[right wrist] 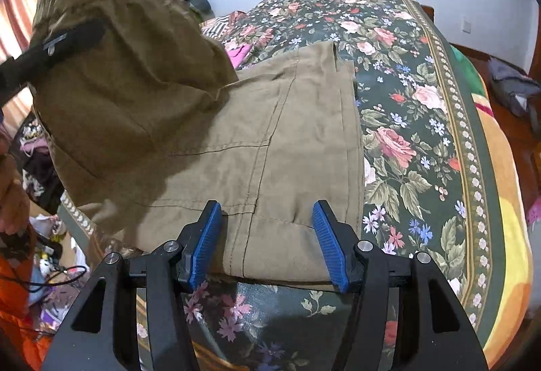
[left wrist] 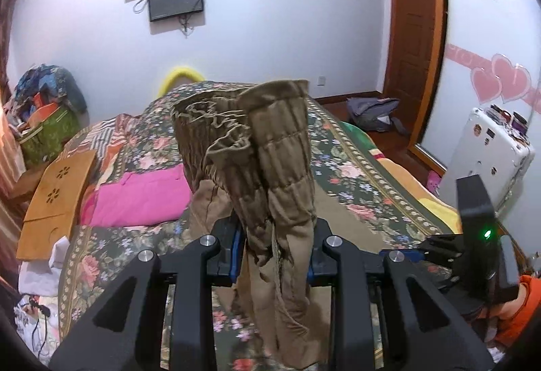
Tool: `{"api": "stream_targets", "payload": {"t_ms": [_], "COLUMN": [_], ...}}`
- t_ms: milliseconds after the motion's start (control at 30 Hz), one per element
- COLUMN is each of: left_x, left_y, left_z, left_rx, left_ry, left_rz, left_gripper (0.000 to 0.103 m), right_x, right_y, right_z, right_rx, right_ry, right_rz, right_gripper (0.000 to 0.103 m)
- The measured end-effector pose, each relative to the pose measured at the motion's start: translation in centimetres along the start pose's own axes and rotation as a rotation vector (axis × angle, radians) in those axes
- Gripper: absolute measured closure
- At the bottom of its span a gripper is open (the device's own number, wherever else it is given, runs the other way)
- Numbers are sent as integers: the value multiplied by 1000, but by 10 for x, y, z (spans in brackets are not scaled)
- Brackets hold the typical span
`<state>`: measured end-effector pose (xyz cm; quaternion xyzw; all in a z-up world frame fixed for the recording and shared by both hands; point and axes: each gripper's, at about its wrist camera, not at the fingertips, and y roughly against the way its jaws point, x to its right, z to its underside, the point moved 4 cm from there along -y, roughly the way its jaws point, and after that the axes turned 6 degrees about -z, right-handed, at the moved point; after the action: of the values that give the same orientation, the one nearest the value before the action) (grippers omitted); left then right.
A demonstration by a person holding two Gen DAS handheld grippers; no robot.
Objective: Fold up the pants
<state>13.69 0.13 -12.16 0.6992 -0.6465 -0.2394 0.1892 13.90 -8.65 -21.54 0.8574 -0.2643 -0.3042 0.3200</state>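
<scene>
Olive-brown pants (right wrist: 263,147) lie on a dark floral bedspread (right wrist: 416,120). In the left wrist view my left gripper (left wrist: 275,252) is shut on a bunched part of the pants (left wrist: 270,147) and holds the quilted waist end up in the air. That lifted end (right wrist: 111,66) shows at the upper left of the right wrist view, with the left gripper (right wrist: 64,43) in it. My right gripper (right wrist: 270,246) is open, its blue pads (right wrist: 206,246) straddling the near edge of the flat part of the pants.
A pink cloth (left wrist: 138,195) and a wooden lap tray (left wrist: 54,191) lie on the bed's left side. A white suitcase (left wrist: 490,147) stands at the right. The right gripper's body (left wrist: 473,229) is close at the right in the left wrist view.
</scene>
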Motion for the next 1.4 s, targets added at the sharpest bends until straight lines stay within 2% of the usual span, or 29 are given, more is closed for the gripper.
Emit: {"api": "stream_targets", "payload": {"t_ms": [233,367,633,867,967,1033,1067,1267,1367,1400], "left_x": [28,45,77,95,98,100,100,97,85,80], "left_y": [-13,-20,-44,-58,-60,-58,-56,-42,-28,-25], "left_z": [3,10,28,50,56,59,59,51,38,33], "left_rx": [-47,-76,-179,-255,-284,-300,-305,-285,-263,-250], "left_ry": [-44,-75,-126,-165,-183,-172,-161,-133,-70,-50], "left_rz": [61,97,176,185,199,233,252,279,347,349], "left_gripper": [76,76,76,75,65,47,44,43,35,32], "right_x": [7,13,40,56,57,58,58,53,50,48], "right_y": [6,16,55,71,73,73,74,80,82,83], "right_z": [0,0,8,16,18,18,18,17,15,15], "right_rx": [21,36,107,126,125,125,125,136,143,144], "right_ry": [-32,-56,-114,-159,-162,-162,-159,-144,-134,-131], "right_rz": [-40,-35,38,87,93,96,92,106,114,118], "right_gripper": [50,50,50,50,50,50,50,50,50,50]}}
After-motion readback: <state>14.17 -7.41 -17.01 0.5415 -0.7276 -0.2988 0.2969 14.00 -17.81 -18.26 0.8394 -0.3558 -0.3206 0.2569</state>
